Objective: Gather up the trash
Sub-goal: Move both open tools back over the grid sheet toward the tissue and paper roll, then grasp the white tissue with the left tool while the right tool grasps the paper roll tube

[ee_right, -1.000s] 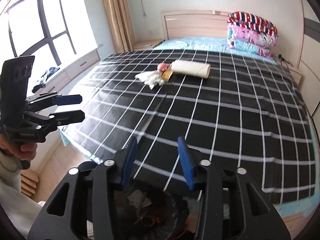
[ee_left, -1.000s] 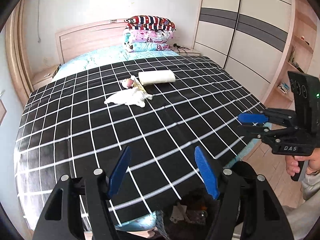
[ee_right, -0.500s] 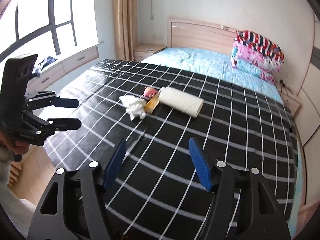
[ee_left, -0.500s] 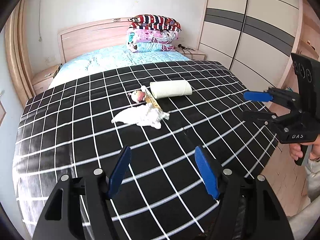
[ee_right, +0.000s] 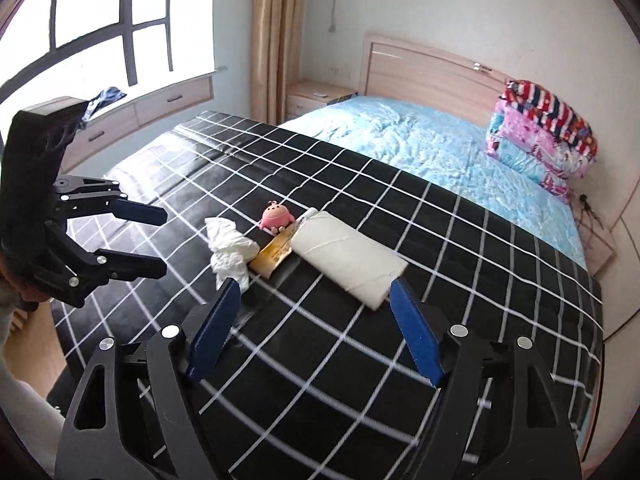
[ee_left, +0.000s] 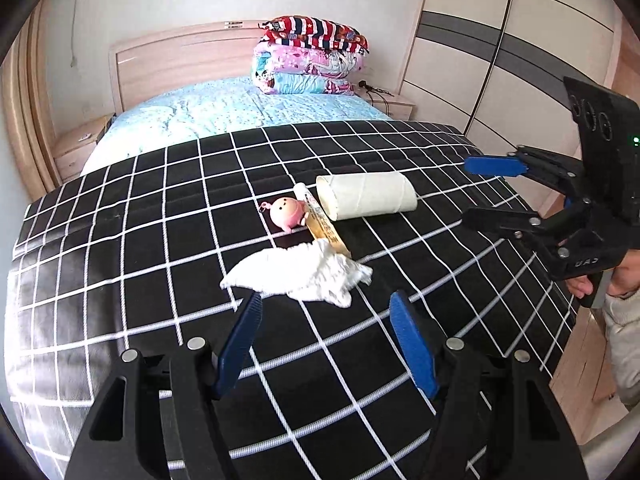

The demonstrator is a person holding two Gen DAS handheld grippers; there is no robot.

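Four items lie clustered mid-bed on the black checked cover (ee_left: 160, 208). Left wrist view: a crumpled white tissue (ee_left: 298, 274) lies nearest, just beyond the left tongs (ee_left: 322, 316), whose blue pads stand apart with nothing between them. Behind the tissue, a yellow tube (ee_left: 322, 224) runs diagonally, its lower end touching the tissue. A pink toy (ee_left: 286, 213) sits just left of the tube; a white paper roll (ee_left: 366, 200) lies on its side just right of it. The right tongs (ee_left: 476, 188) hang at the right edge over the cover, held by a hand (ee_left: 624, 276). Folded quilts (ee_left: 312, 56) are stacked at the headboard.

Right wrist view: the right tongs (ee_right: 316, 304) are apart and empty; their jaws have just been opening. The paper roll (ee_right: 346, 258) lies just beyond them, its near end beside the right pad. The tube (ee_right: 274, 256) lies between roll and tissue (ee_right: 230, 248), touching both. The toy (ee_right: 274, 216) sits behind the tube. The left tongs (ee_right: 158, 242) hang at the left, jaws apart, near the tissue but clear of it.
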